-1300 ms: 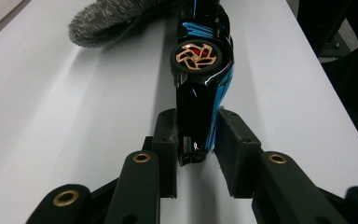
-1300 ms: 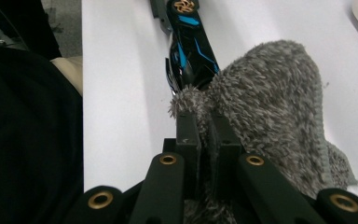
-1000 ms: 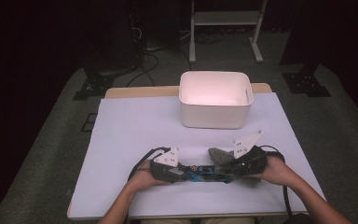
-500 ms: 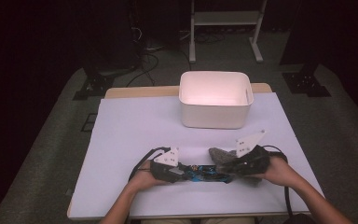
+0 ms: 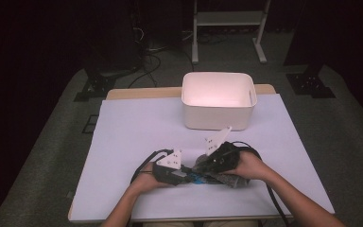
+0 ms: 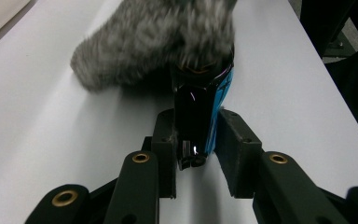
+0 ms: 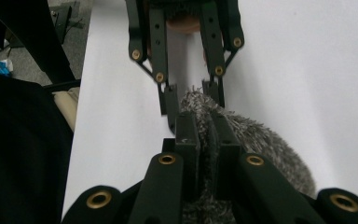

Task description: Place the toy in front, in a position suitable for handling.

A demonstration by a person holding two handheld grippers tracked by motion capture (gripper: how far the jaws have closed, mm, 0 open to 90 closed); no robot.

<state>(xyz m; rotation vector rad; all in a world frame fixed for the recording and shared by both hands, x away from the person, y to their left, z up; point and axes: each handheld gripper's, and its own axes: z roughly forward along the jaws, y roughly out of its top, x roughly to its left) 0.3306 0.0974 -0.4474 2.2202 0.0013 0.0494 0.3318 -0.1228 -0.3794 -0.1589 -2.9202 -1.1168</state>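
right tongs (image 7: pixel 205 140): clamped on grey fuzzy cover (image 7: pixel 256 144) | left tongs (image 7: pixel 186 100): opposite, at cover's far end | white table (image 7: pixel 307 70)

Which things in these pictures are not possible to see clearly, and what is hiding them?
- White bin, high view: its floor is washed out by glare, so any contents cannot be told.
- Grey fuzzy cover, left gripper view: blurred, and its far end is cut by the top edge.
- Black and blue object, left gripper view: its far end is hidden under the cover, so what it is cannot be told.
- Same cover, right gripper view: the right gripper hides the part it pinches.
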